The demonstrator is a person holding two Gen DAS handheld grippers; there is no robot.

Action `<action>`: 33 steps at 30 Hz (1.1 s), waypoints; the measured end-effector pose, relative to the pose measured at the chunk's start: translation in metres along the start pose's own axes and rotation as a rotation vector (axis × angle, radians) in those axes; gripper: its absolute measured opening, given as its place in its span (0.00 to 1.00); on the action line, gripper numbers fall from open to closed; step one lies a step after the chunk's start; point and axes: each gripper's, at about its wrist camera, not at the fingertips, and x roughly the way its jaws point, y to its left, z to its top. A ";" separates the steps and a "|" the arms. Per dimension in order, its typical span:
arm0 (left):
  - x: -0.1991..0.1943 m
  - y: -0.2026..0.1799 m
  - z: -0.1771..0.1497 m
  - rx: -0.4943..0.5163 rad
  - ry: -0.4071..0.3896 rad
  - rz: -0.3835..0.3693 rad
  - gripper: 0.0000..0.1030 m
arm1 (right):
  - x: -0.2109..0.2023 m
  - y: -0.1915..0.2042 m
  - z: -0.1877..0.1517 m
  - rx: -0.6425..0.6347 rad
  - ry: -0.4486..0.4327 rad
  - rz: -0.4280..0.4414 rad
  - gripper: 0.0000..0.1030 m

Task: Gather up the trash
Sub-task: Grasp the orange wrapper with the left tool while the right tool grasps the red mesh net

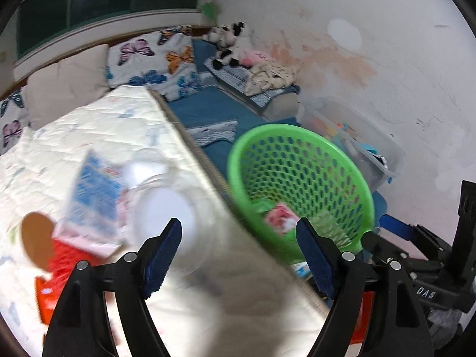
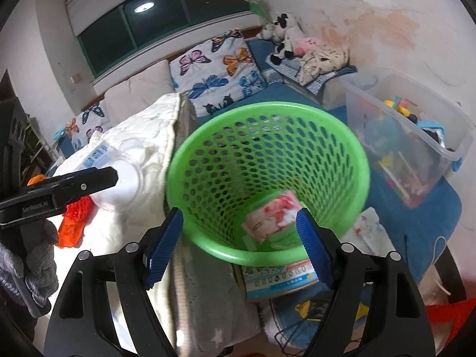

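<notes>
A clear plastic cup lies on its side on the white quilted mattress, next to a blue-and-white packet, a red-orange wrapper and a brown disc. My left gripper hangs open over the mattress edge, its left pad just short of the cup, with nothing between the pads. Beside the mattress, the green mesh basket is tilted towards me and has a pink carton inside. My right gripper is open at the basket's near rim, pads pressing on nothing. In the right wrist view the left gripper sits beside the cup.
A clear storage box of toys stands right of the basket on a blue mat. A printed box lies on the floor below the basket. Butterfly pillows and plush toys line the far wall. A gloved hand holds the left gripper.
</notes>
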 end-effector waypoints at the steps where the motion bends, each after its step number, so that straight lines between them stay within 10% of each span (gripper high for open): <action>1: -0.006 0.007 -0.003 -0.011 -0.007 0.013 0.74 | 0.001 0.005 0.000 -0.008 0.002 0.007 0.76; 20: -0.083 0.150 -0.067 -0.277 -0.061 0.257 0.69 | 0.018 0.107 0.000 -0.163 0.030 0.169 0.76; 33: -0.066 0.202 -0.101 -0.379 0.032 0.234 0.61 | 0.048 0.185 -0.001 -0.251 0.090 0.312 0.75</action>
